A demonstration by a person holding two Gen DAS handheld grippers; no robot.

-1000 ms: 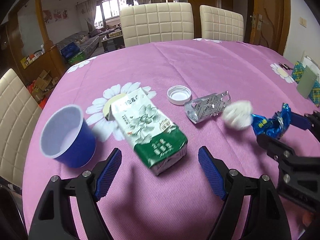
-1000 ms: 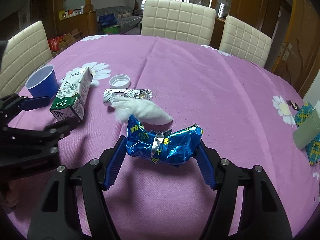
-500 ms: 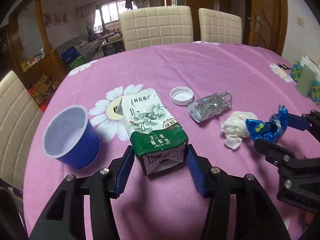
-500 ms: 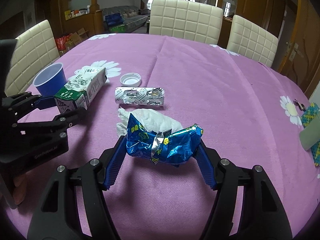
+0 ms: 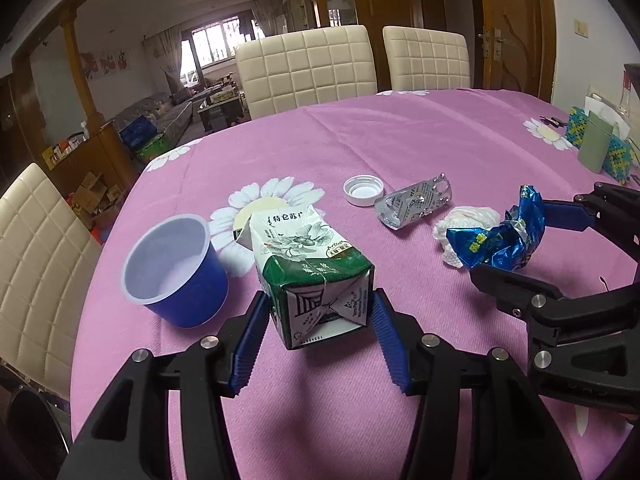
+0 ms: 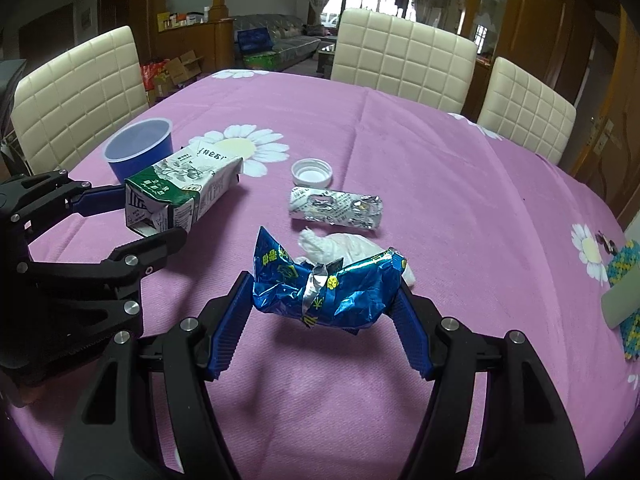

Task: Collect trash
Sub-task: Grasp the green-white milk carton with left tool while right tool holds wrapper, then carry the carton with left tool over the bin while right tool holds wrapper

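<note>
Green-and-white milk carton (image 5: 316,276) is being clamped by left gripper (image 5: 320,322); crumpled blue foil wrapper (image 6: 324,288) is being pinched by right gripper (image 6: 320,312). Risk: the shallow end-grip on the carton is judged likely to slip.

Soft daylight comes from the far window (image 5: 218,44), which is slightly blown out. The bench (image 5: 420,140) is evenly lit, with faint, diffuse shadows. Both views are sharp, but the fisheye bends the edges and darkens the corners.

Left gripper (image 5: 320,320) clamped, right gripper (image 6: 320,312) seemingly clamped
</note>
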